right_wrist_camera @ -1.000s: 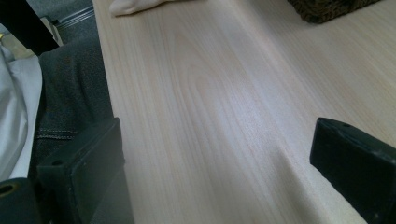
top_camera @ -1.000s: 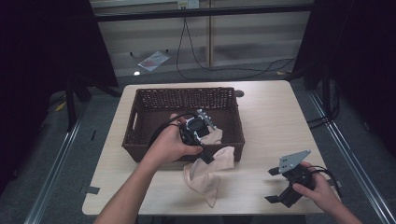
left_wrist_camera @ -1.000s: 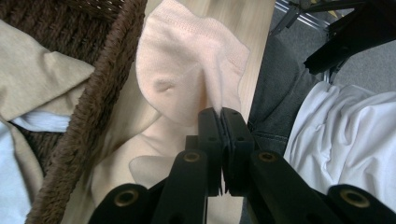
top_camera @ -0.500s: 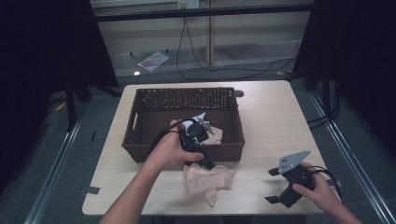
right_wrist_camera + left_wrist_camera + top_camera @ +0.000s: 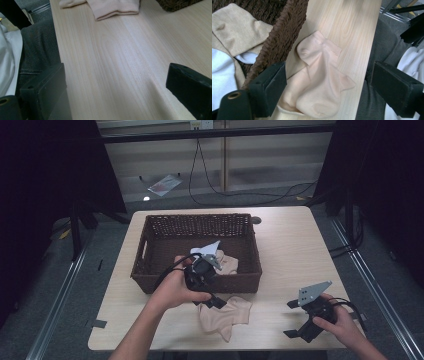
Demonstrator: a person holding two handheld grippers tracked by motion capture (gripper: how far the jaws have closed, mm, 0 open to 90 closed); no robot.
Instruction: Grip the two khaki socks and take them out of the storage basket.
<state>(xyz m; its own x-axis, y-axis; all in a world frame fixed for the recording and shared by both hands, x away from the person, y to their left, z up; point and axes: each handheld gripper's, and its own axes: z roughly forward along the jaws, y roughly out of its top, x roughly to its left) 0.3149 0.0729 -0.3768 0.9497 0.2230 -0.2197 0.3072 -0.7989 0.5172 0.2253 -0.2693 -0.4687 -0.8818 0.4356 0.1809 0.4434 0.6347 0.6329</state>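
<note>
Pale wooden table from above carries my left gripper over a peach sock near the wicker basket, its jaws just opened, spread around nothing, like my idle right gripper.

The table is pale wood with a fine lengthwise grain and a smooth, faintly satin finish. The basket, at the centre of the high view, is dark brown woven wicker, coarse and matt. The sock in the middle of the left gripper view is soft peach knit cloth, matt and creased. Beige and white cloth lies at that view's upper left. The gripper pads look matt black and slightly grainy.
</note>
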